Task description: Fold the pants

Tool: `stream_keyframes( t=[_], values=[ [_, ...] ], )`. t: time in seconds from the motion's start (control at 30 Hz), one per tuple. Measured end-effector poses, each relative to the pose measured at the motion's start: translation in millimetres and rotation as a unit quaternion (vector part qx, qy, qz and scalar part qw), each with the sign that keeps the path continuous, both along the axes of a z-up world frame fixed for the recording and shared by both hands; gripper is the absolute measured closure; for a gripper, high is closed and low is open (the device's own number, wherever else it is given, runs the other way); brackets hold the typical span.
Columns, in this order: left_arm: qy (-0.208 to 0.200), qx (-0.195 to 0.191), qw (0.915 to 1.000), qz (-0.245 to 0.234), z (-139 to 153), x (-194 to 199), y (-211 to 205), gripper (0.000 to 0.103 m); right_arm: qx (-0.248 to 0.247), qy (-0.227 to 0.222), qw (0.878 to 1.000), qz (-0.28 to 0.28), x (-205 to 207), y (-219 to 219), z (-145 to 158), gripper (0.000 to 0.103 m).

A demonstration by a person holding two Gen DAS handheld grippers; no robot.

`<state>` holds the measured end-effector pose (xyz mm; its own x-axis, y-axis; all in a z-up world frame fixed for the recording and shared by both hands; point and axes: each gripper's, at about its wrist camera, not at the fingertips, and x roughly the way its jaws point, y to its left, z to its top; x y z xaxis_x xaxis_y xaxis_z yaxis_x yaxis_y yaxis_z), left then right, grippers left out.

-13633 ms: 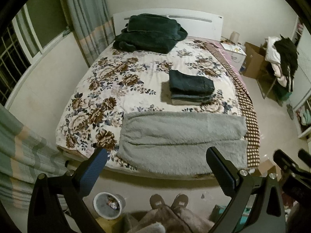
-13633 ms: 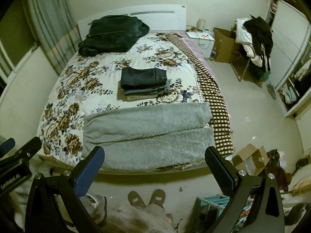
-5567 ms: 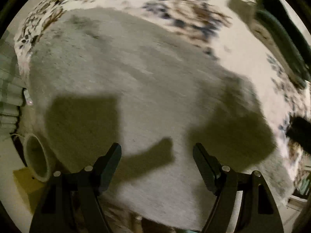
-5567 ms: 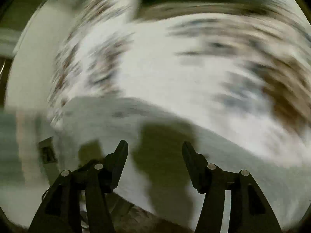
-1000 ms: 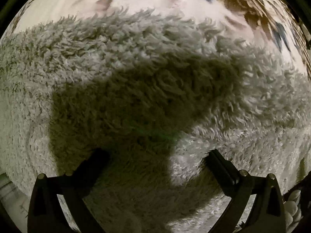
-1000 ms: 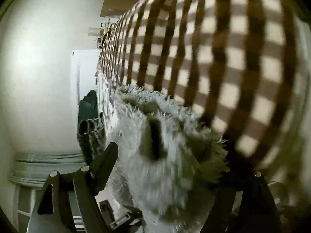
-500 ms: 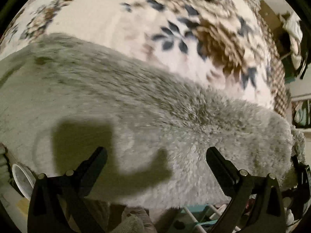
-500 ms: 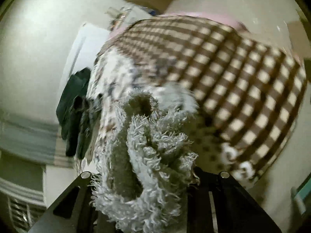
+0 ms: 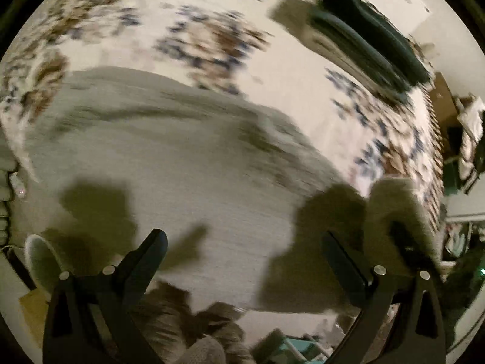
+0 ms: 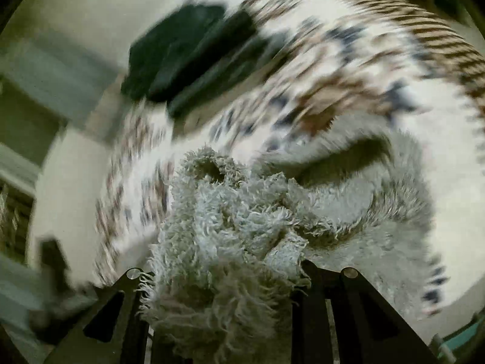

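Right gripper (image 10: 224, 276) is clamped on a bunched end of the grey fleece pants (image 10: 230, 236), its jaws having just closed around the fabric, which is lifted above the rest of the pants. Left gripper (image 9: 242, 254) has its jaws wide apart, nothing between them, above the pants (image 9: 182, 163) spread on the floral bedspread (image 9: 272, 69). Dark folded clothes (image 9: 366, 42) lie farther up the bed.

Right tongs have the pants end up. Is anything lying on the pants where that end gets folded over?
Nothing visible does. The right tongs are shut on the bunched end of the pants, and the flat stretch under the open left tongs shows only shadows. The folded stack lies apart on the quilt.
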<state>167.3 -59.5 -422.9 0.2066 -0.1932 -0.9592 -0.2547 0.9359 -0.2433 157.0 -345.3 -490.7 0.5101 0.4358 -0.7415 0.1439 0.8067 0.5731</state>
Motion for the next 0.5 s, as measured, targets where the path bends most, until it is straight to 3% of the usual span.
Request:
stream_keyframes(
  t=[0.23, 0.33, 0.4, 0.43, 0.5],
  values=[
    [0.009, 0.008, 0.9982, 0.059, -10, -17, 78, 0.000, -0.096, 0.041, 0.987, 0.119, -1, 139, -43, 0.078],
    [0.010, 0.003, 0.9974, 0.072, -14, -20, 90, 0.000, -0.159, 0.066, 0.968, 0.184, -4, 180, -60, 0.078],
    [0.009, -0.004, 0.9971, 0.075, -14, -18, 90, 0.000, -0.170, 0.085, 0.959, 0.211, -5, 191, -64, 0.071],
    [0.006, -0.009, 0.9971, 0.075, -13, -17, 90, 0.000, -0.164, 0.087, 0.958, 0.220, -5, 190, -62, 0.064],
    [-0.004, -0.017, 0.9975, 0.068, -8, -13, 85, 0.000, -0.110, 0.097, 0.960, 0.238, -9, 179, -54, 0.017]
  ],
)
